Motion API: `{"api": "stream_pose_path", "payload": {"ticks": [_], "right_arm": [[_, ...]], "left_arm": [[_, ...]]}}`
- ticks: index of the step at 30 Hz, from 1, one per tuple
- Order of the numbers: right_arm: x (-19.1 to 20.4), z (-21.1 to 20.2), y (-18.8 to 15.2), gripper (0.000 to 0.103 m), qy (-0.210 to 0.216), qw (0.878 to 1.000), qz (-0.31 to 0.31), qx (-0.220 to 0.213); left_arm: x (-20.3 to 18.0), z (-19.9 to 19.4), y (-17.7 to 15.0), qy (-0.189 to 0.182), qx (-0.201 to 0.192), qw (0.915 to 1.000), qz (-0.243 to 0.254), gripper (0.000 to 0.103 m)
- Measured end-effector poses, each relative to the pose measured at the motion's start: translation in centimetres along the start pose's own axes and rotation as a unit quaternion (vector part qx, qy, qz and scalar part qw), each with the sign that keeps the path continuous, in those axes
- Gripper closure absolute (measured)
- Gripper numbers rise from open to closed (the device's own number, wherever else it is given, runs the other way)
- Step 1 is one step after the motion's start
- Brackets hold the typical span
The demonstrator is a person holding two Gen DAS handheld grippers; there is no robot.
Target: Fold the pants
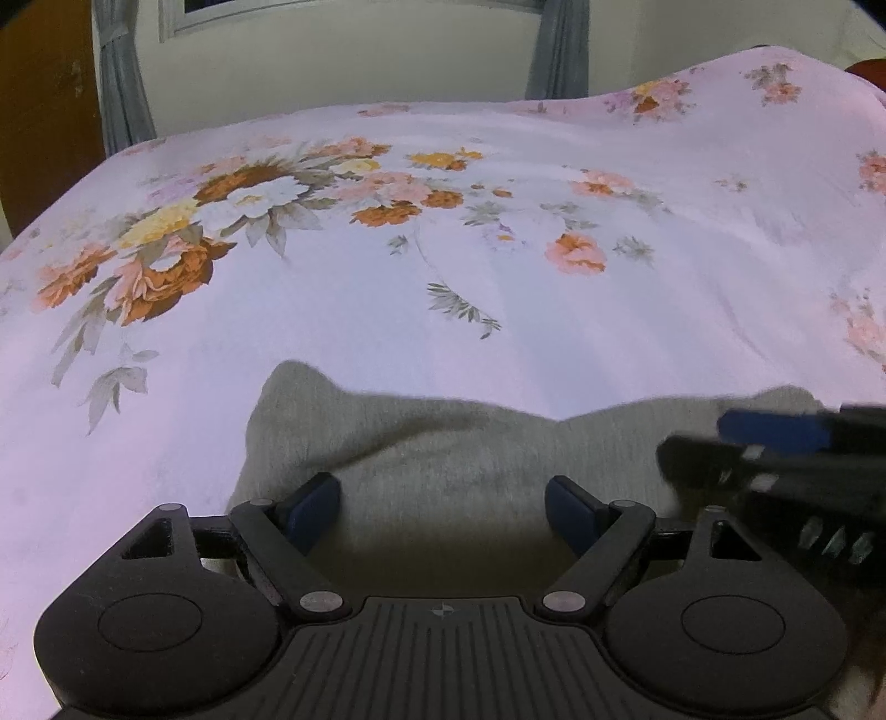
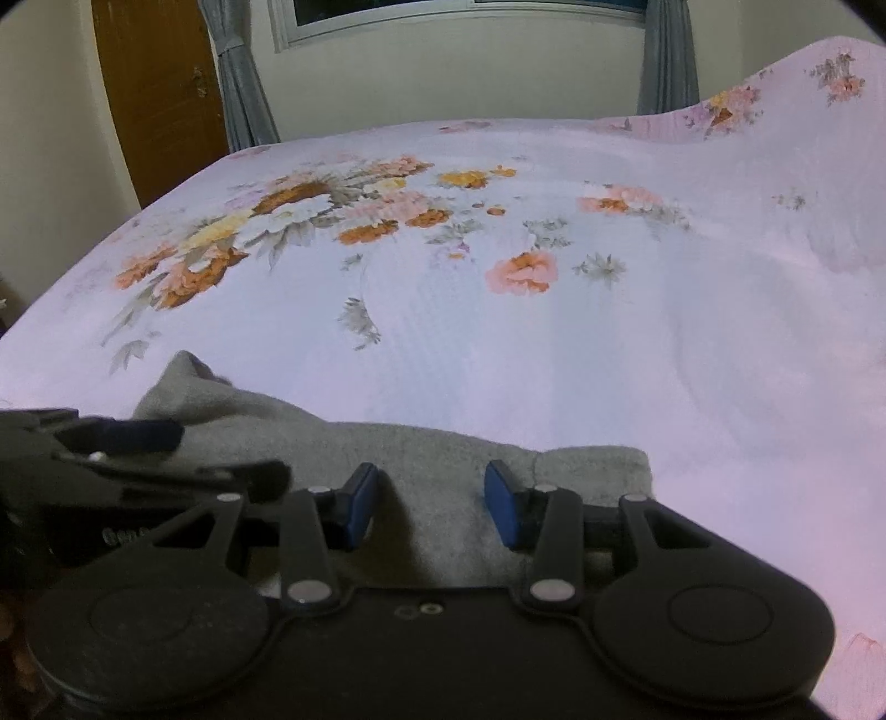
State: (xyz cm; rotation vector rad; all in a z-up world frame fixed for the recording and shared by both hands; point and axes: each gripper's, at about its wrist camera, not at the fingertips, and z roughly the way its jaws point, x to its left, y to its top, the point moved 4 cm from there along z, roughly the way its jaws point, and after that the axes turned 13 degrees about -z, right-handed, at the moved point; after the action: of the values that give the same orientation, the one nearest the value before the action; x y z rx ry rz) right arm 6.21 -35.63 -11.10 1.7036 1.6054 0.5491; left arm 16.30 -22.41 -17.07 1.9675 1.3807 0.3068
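Note:
Grey pants lie bunched on the near part of the bed, with an uneven far edge. In the left wrist view my left gripper hangs just over the fabric, its blue pads wide apart and nothing between them. My right gripper comes in from the right, over the right end of the pants. In the right wrist view the pants spread under my right gripper, whose pads stand moderately apart with only fabric below the gap. My left gripper shows at the left, blurred.
A pink floral bedsheet covers the bed beyond the pants and rises into a hump at the far right. Behind the bed are a wall with a window, grey curtains and a wooden door.

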Motion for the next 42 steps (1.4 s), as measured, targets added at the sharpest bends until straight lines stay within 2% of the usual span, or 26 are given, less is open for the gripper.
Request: {"api": "stream_pose_path", "payload": {"ticks": [8, 16, 25, 29, 33, 38, 42], "right_arm": [[0.6, -5.4, -2.0, 0.057, -0.004, 1.000, -0.006, -0.030], [0.3, -7.1, -6.0, 0.055, -0.023, 1.000, -0.004, -0.011], [0.8, -8.9, -7.5, 0.053, -0.026, 1.000, -0.003, -0.011], [0.9, -10.2, -7.3, 0.052, -0.023, 0.999, 0.016, -0.028], [1.0, -9.7, -8.4, 0.052, -0.028, 0.999, 0.008, -0.013], [1.1, -10.8, -8.2, 0.050, -0.028, 0.999, 0.022, -0.026], [1.2, -10.7, -8.5, 0.050, -0.030, 0.999, 0.016, -0.020]], "left_arm": [[1.5, -5.0, -3.5, -0.001, -0.022, 0.9997, 0.013, 0.021], [1.8, -7.8, -8.1, -0.002, -0.024, 0.9994, 0.026, 0.021], [1.8, -9.3, -9.1, -0.001, -0.023, 0.9997, 0.013, 0.021], [1.8, -9.8, -9.3, 0.000, -0.023, 0.9997, 0.003, 0.021], [1.8, -10.1, -9.6, 0.000, -0.024, 0.9997, 0.001, 0.021], [1.9, -10.5, -9.8, -0.002, -0.025, 0.9997, -0.001, 0.021], [2.0, -10.9, -9.8, 0.000, -0.026, 0.9996, -0.003, 0.021]]}}
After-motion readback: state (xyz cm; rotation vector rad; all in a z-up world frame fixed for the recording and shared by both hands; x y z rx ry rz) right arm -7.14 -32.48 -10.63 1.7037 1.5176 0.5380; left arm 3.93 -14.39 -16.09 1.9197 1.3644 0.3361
